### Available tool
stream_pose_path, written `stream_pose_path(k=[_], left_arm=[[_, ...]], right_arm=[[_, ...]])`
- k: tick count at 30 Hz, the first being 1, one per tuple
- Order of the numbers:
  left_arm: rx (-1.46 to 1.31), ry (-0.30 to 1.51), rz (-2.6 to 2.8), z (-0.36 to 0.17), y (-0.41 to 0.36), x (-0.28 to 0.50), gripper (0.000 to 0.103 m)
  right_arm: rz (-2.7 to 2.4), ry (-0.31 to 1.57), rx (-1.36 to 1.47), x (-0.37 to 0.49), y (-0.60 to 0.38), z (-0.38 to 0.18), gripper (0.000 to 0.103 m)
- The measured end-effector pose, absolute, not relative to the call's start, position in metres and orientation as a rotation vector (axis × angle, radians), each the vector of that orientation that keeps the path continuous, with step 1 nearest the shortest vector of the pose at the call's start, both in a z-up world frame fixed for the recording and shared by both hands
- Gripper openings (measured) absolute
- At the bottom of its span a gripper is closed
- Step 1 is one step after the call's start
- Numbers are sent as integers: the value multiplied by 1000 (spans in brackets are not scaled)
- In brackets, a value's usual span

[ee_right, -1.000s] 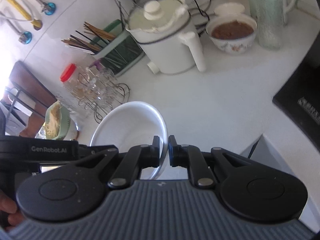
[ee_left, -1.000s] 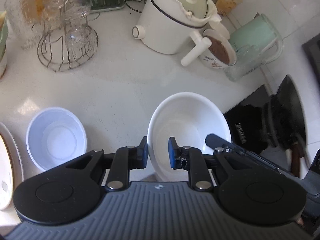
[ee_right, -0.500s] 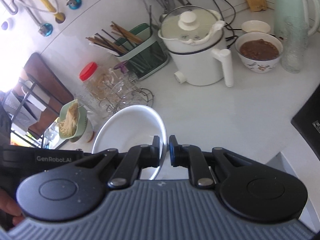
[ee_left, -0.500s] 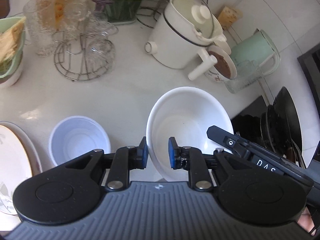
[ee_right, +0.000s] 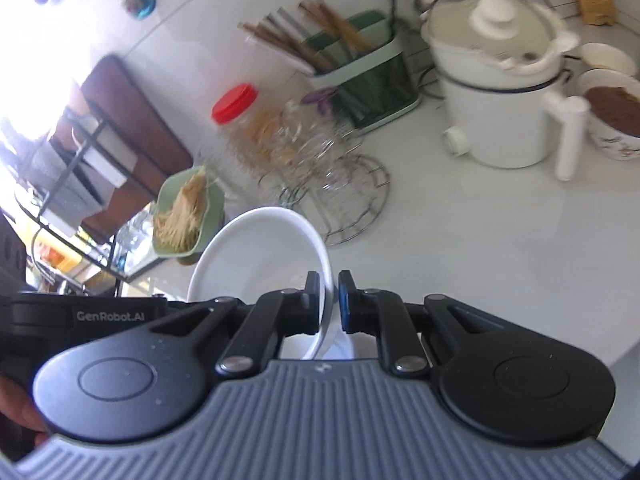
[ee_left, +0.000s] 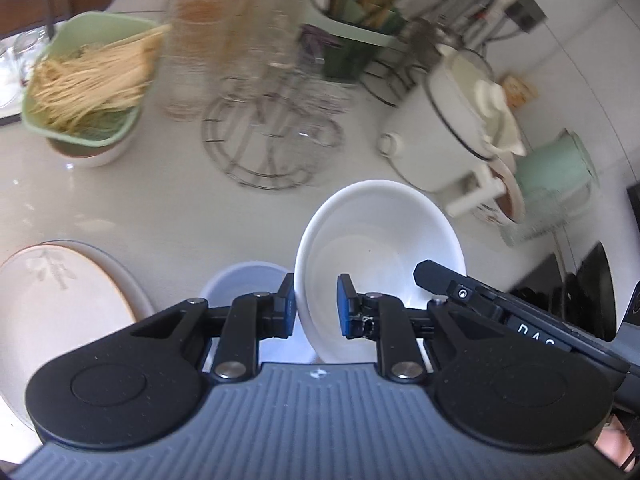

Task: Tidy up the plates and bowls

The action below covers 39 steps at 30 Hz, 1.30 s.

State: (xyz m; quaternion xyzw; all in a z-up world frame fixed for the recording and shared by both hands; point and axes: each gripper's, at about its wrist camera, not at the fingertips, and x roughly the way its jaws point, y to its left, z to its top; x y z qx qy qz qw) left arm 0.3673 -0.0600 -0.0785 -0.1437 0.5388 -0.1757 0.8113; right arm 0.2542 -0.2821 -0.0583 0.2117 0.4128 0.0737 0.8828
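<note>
White bowl [ee_left: 380, 240] held above the bench [ee_left: 168, 208], both grippers pinching its rim. Left gripper [ee_left: 316, 304] narrow, clamped on the near left rim. Right gripper [ee_right: 329, 298] nearly closed on the opposite edge. Smaller pale bowl [ee_left: 240, 280] sits just below left, beside a plate [ee_left: 60, 300].

I read "GenRobot.AI" on left gripper [ee_right: 110, 316] body, right-wrist view; "DAS" on right gripper [ee_left: 532, 330] body, left-wrist view.
</note>
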Motion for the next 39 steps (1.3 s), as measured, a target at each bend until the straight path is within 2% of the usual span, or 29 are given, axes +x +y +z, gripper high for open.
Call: stream_pose_path(k=[11,26,27,28,29,30,31,32,39], left_arm=[[-322,1220,-311,-140,-22,397,22],[-309,1250,-376,-156,-28,382,22],[-301,1245,-381,-155,-28,382,24],[-293,1240,-381,-154,-28,381,32],[-291,1236,-380,-153,-27,381,39],[-290,1232,-373,-152,-25,380,51],[-290,1221,-366,-149,-24,379,56],[-292,1213,-359,-148,-22,378,57],[-317,1205,-333,-143,-11,370,58]], right_arm=[[154,1003,419,295,-247,-125,14],[80,981,370,268,-245,-127,14],[77,979,390,269,-249,-127,14],[73,975,408,270,-253,-127,15],[67,968,422,270,-256,-127,24],[57,958,432,270,-258,-127,35],[51,948,438,270,-260,-127,41],[47,944,441,271,-261,-129,48],[25,1010,467,285,-263,-156,48]])
